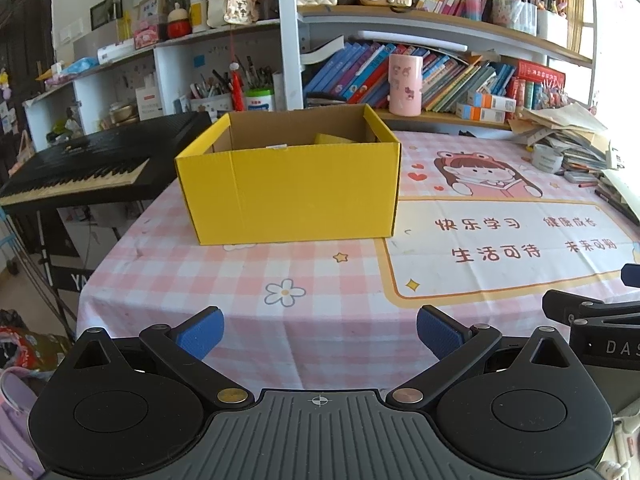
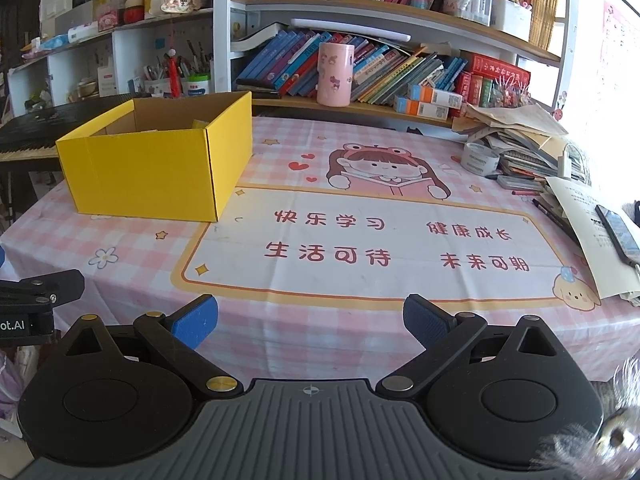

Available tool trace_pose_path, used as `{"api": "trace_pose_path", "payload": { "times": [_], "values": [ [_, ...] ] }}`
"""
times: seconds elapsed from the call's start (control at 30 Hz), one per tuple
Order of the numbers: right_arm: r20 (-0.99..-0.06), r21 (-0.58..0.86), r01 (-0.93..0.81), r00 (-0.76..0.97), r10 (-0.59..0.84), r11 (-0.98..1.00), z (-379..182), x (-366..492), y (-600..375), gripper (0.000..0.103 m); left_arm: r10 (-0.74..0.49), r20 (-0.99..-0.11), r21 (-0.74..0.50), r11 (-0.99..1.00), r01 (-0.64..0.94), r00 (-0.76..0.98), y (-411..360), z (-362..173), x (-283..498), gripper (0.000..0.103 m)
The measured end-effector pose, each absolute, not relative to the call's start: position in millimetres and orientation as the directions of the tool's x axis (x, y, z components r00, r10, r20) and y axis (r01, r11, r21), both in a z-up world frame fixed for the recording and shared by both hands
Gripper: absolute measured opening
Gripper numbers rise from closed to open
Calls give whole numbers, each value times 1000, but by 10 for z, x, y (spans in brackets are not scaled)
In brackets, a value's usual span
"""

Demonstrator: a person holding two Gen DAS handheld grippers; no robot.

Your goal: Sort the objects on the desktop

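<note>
1. One yellow cardboard box [image 1: 288, 188] stands open-topped on the far left part of your pink checked tablecloth [image 1: 200, 276], just in front of the black keyboard [image 1: 80, 168].
2. Inside it you can see one yellow piece [image 1: 334, 139] against the back wall; what it is cannot be told from this angle.
3. At the right edge of the table lie one roll of tape [image 2: 480, 159], one phone [image 2: 618, 232] on a sheet of paper, and a pile of papers and books [image 2: 520, 136].
4. One pink cup [image 2: 335, 74] stands on the shelf behind.
5. Your left gripper [image 1: 320, 334] hangs over the near table edge, fingers spread wide, holding nothing.
6. Your right gripper [image 2: 310, 320] is just beside it, equally spread and empty, touching nothing.
</note>
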State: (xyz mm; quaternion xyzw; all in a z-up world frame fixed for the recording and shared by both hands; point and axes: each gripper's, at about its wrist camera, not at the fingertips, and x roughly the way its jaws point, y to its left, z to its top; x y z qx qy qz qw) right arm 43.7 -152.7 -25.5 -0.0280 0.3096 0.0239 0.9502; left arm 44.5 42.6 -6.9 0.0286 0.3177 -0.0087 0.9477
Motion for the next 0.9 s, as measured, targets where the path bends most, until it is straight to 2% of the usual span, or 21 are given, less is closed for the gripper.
{"api": "trace_pose_path", "payload": {
  "times": [0.9],
  "values": [
    [-600, -34, -55, 799, 24, 998, -287, 493, -1507, 100, -27, -613, 62, 995, 83, 790, 416, -91, 503, 103]
  ]
}}
